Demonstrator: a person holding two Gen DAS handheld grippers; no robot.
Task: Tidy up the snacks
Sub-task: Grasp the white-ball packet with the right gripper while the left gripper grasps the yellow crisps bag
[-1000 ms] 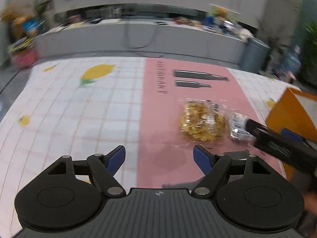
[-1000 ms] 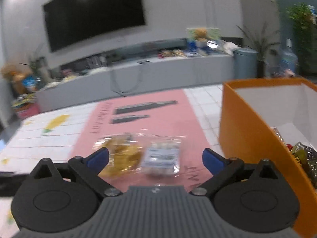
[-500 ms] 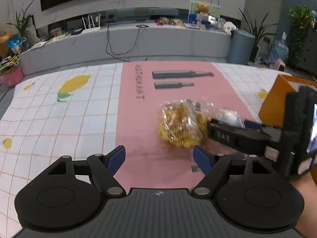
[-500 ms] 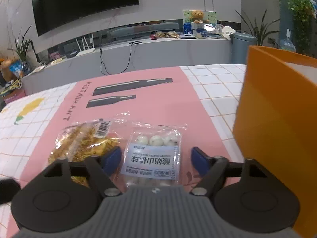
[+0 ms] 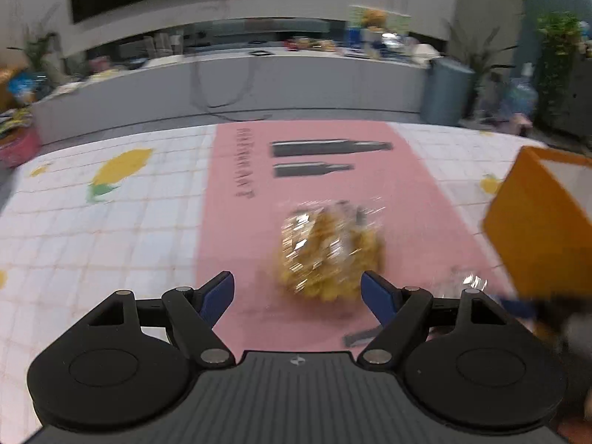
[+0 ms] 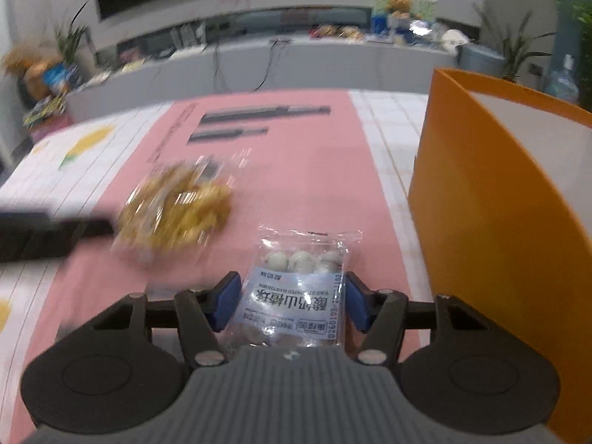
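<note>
2 snack packets lie on the pink mat [image 6: 318,170]: 1 yellow crisp bag [image 5: 327,251] before the left gripper [image 5: 298,290], jaws apart; 1 white-ball packet [image 6: 296,288] clamped by the right gripper [image 6: 290,301], beside 1 orange box [image 6: 492,199].

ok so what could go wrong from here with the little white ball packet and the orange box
The right gripper seems to pinch only the edges of the white ball packet; the slick film could slip out during the lift. The orange box wall stands close on the right and looks tall, so a low carry might clip it. The yellow snack bag lies near and could get nudged.
</note>
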